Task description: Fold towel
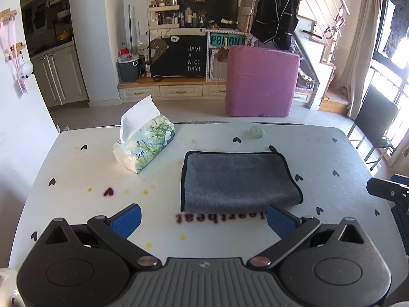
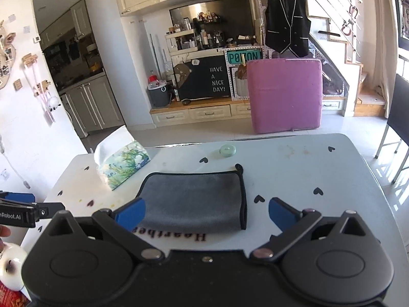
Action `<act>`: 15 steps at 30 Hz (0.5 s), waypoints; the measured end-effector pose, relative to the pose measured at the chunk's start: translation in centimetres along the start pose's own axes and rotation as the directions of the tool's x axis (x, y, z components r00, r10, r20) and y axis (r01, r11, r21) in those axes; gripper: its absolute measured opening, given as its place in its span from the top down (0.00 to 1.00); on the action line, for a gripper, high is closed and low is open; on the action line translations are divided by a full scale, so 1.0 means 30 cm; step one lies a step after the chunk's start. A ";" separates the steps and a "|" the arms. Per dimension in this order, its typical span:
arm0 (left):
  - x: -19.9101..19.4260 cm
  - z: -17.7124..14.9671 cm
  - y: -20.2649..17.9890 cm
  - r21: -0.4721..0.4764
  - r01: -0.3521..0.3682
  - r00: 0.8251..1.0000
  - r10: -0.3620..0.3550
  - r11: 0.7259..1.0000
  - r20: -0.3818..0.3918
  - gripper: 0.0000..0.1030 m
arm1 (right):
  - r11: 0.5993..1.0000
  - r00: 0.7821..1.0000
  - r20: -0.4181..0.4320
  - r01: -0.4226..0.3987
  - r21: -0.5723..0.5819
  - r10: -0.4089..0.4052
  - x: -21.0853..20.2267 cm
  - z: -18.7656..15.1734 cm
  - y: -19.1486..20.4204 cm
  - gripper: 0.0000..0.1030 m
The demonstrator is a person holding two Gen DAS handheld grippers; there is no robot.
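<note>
A: Nearest the lens was the left gripper [image 1: 203,216], its blue jaws spread wide and holding nothing, poised just short of the towel's [image 1: 237,180] near fold. Where did the towel lie?

B: Flat on the white tabletop [image 1: 76,168], already doubled over by the look of it, with the printed word just nearer the camera than its near edge. The right gripper [image 2: 207,213] hung over the towel's near right corner, jaws equally wide and empty

A: So how should the next fold have gone?

B: My judgement: each gripper should have pinched one end of the same edge, both layers together, lifted only a little, carried it across evenly, and lined up the black trim before letting go. Grabbing a single layer would have undone the fold

A: And the count?

B: One towel, two grippers, one tissue pack [image 1: 143,143] left of the towel, one small green round object [image 1: 257,131] beyond it
</note>
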State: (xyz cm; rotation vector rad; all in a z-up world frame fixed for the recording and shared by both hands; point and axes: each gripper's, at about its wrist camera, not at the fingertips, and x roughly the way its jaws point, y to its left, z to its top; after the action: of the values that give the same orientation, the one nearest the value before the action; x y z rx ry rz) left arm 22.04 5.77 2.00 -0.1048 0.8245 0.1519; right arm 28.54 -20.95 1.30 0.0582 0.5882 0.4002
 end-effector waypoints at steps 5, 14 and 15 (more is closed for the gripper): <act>-0.065 -0.062 0.010 -0.012 0.028 0.999 -0.028 1.000 0.016 0.00 | 1.000 0.999 0.015 -0.031 0.005 0.031 -0.080 -0.065 0.010 0.00; -0.220 -0.176 -0.010 0.033 0.058 0.993 -0.061 0.998 0.099 0.00 | 0.999 0.999 0.043 -0.029 -0.031 0.031 -0.202 -0.170 0.032 0.00; -0.237 -0.190 -0.016 0.039 0.062 0.992 -0.066 0.997 0.105 0.00 | 0.999 0.998 0.047 -0.031 -0.035 0.033 -0.218 -0.182 0.035 0.00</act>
State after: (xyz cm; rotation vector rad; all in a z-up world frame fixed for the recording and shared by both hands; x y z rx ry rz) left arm 13.26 3.77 3.41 -0.0884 0.7166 0.0814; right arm 20.22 -22.80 0.38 0.0439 0.5334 0.4390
